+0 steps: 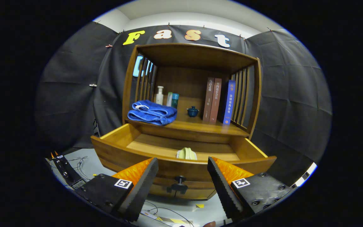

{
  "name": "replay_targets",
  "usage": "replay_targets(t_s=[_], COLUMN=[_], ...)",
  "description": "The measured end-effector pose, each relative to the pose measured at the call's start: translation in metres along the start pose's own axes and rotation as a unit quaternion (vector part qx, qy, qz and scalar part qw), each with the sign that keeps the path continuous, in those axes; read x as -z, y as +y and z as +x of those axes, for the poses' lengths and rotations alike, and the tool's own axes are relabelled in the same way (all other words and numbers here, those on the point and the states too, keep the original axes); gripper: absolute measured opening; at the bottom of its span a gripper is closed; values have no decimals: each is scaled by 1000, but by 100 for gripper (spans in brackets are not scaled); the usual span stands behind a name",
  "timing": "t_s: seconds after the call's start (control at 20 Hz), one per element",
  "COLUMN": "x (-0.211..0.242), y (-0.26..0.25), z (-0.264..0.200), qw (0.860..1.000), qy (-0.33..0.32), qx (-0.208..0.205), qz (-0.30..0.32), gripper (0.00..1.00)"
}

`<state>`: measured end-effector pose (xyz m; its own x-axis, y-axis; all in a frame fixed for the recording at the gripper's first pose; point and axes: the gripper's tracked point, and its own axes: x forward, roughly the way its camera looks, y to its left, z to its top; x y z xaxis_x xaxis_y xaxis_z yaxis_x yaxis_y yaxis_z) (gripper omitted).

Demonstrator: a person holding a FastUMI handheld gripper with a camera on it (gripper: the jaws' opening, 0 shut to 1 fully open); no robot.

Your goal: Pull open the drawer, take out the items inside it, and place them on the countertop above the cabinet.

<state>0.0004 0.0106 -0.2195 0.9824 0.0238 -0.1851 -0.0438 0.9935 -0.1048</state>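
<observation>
Claw (183, 176): fingers spread wide, holding nothing, level with the black knob (179, 183) of the pulled-out brown wooden drawer (143, 156). Pale yellow-green folded cloth (186, 154): inside the drawer, just beyond the fingers. Counter (197, 126) above, farther ahead: folded blue towel (151, 112).

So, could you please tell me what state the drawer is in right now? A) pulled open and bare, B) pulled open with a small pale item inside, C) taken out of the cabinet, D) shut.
B: the drawer stands pulled open with a small pale item inside, beyond the gripper, whose jaws are open.
</observation>
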Motion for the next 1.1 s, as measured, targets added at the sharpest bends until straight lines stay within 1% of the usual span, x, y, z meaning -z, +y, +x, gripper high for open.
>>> replay_targets(t_s=[0.1, 0.2, 0.3, 0.5, 0.65, 0.8, 0.9, 1.0, 1.1], x=[-21, -37, -52, -69, -53, -28, -3, 27, 46], y=[1, -5, -9, -7, -19, -19, -21, -22, -23], z=[4, 16, 33, 73, 106, 141, 160, 175, 188], qw=[1000, 999, 999, 998, 994, 986, 977, 964, 954], qy=[-4, 2, 14, 45, 100, 156, 203, 256, 287], qx=[-1, 8, 13, 1, 27, 35, 38, 38, 37], qz=[20, 45, 50, 51, 34, 56, 60, 65, 72], gripper=[99, 99, 99, 99, 99, 99, 99, 100, 100])
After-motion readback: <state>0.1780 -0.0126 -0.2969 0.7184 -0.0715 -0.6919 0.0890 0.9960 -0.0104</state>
